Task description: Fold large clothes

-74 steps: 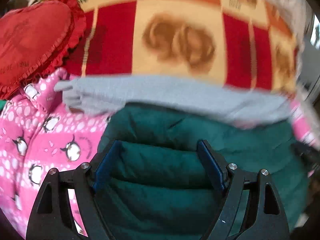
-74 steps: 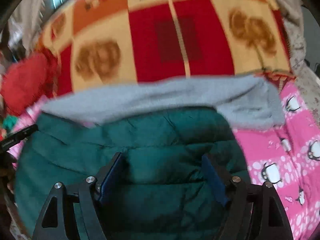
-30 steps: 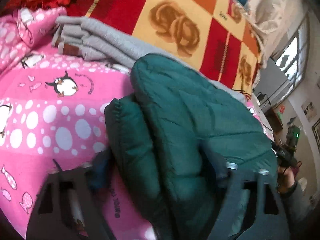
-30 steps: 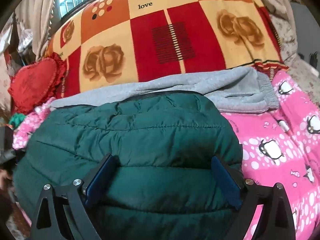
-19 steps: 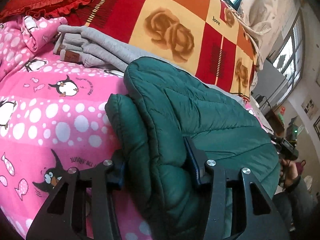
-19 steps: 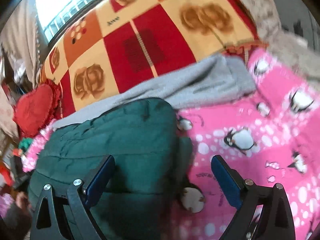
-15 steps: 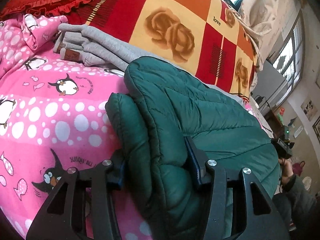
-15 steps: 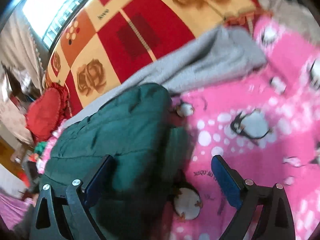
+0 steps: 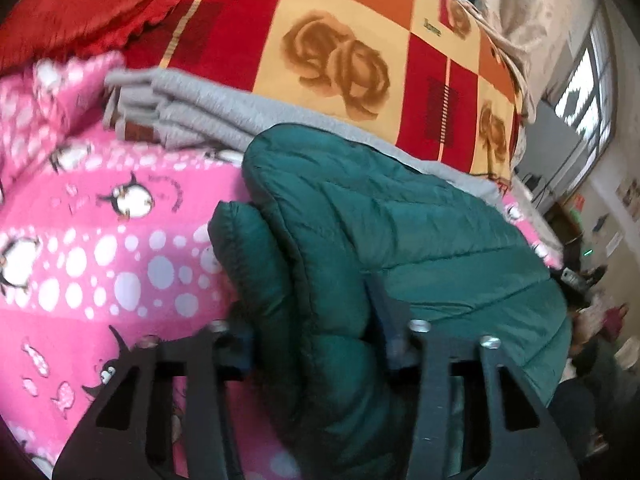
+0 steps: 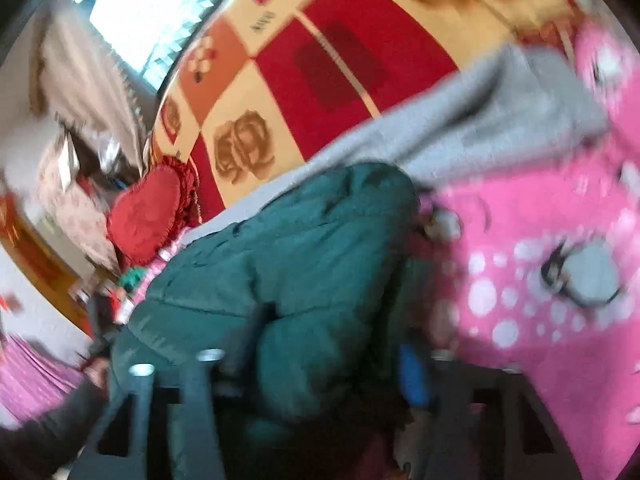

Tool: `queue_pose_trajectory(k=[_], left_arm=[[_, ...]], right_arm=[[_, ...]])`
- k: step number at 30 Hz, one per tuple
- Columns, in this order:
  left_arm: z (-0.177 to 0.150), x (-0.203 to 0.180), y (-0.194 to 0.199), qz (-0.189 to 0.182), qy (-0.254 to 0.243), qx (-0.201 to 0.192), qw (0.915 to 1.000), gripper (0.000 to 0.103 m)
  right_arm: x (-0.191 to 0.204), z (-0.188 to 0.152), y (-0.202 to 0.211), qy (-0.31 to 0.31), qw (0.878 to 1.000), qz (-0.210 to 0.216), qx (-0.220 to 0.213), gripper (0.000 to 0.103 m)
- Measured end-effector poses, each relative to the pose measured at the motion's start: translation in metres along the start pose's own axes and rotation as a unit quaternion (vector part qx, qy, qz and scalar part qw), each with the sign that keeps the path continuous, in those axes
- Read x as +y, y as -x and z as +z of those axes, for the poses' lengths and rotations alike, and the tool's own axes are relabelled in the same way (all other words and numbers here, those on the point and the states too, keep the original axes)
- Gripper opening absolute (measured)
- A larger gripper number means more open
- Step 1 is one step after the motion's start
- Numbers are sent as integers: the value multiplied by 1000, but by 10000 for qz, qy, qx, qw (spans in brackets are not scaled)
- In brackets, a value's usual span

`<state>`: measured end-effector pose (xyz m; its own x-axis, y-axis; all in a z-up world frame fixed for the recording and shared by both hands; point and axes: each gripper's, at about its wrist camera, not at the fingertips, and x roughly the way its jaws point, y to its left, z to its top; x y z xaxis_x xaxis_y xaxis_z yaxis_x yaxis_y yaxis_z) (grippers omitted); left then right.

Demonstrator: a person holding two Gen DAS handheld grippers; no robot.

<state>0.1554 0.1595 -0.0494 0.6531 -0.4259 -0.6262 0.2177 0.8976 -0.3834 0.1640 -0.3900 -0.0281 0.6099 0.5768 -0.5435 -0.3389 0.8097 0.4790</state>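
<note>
A folded dark green puffer jacket [image 9: 400, 232] lies on a pink penguin-print blanket [image 9: 100, 240]. My left gripper [image 9: 316, 336] is shut on the jacket's thick left end, with padding bulging between the fingers. In the blurred right wrist view the jacket [image 10: 304, 248] fills the middle, and my right gripper [image 10: 332, 356] is closed in on its right end, squeezing the padding between the jaws.
A folded grey garment [image 9: 192, 116] lies just beyond the jacket, also showing in the right wrist view [image 10: 472, 128]. Behind it is a red and yellow rose-pattern blanket [image 9: 340, 52]. A red heart cushion [image 9: 80, 4] sits at the far left. The room's floor lies to the right.
My right gripper has swung to the jacket's right end and closed from wide open onto it. My left gripper keeps its grip on the left end, lifted slightly.
</note>
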Motion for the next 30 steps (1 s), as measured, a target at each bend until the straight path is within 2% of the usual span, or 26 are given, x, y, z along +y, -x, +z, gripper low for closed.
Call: queue_pose_trajectory(k=[2,4,7,10,14,17,19,21,24,26,28,30], left_arm=[[0,-10,7,204,-126,-73,9997,31],[1,-22,20,304,-241,-187,9991,29],[1,-40,42,190,-298,-413,9985,29],[3,-62,55,-74,-207,-585,9980,29],[2,-92,38,-409,-90,-447,9981,29],[-7,-110,10,-361,-291,-252,9986,29],[-9,-103,-5,-255,-156,-250,9992,29],[-5,-87,-8,-384,268,-287,9985,29],[0,-80,-10,-332,246,-230,9989,29],[-2,-75,-16,-311,256,5,9992,40],[-3,-70,-16,-320,345,160,9988,47],[0,-63,-8,-440,563,208,9972,47]], right_arm=[[17,2,10,336,9990,-266,-138,29],[27,6,25,447,9977,-411,-305,26],[36,14,49,574,9963,-499,-412,25],[35,24,70,676,9947,-711,-320,25],[9,31,95,597,9923,-1053,-273,25],[-25,28,93,202,9924,-1204,-171,25],[-37,18,83,-7,9934,-1140,-89,25],[-43,7,71,-101,9944,-1054,18,27],[-47,-4,66,-163,9942,-1055,-143,35],[-57,-5,66,-491,9928,-1087,-109,58],[-63,-2,73,-790,9918,-1005,-17,60],[-58,5,90,-841,9905,-1088,-101,60]])
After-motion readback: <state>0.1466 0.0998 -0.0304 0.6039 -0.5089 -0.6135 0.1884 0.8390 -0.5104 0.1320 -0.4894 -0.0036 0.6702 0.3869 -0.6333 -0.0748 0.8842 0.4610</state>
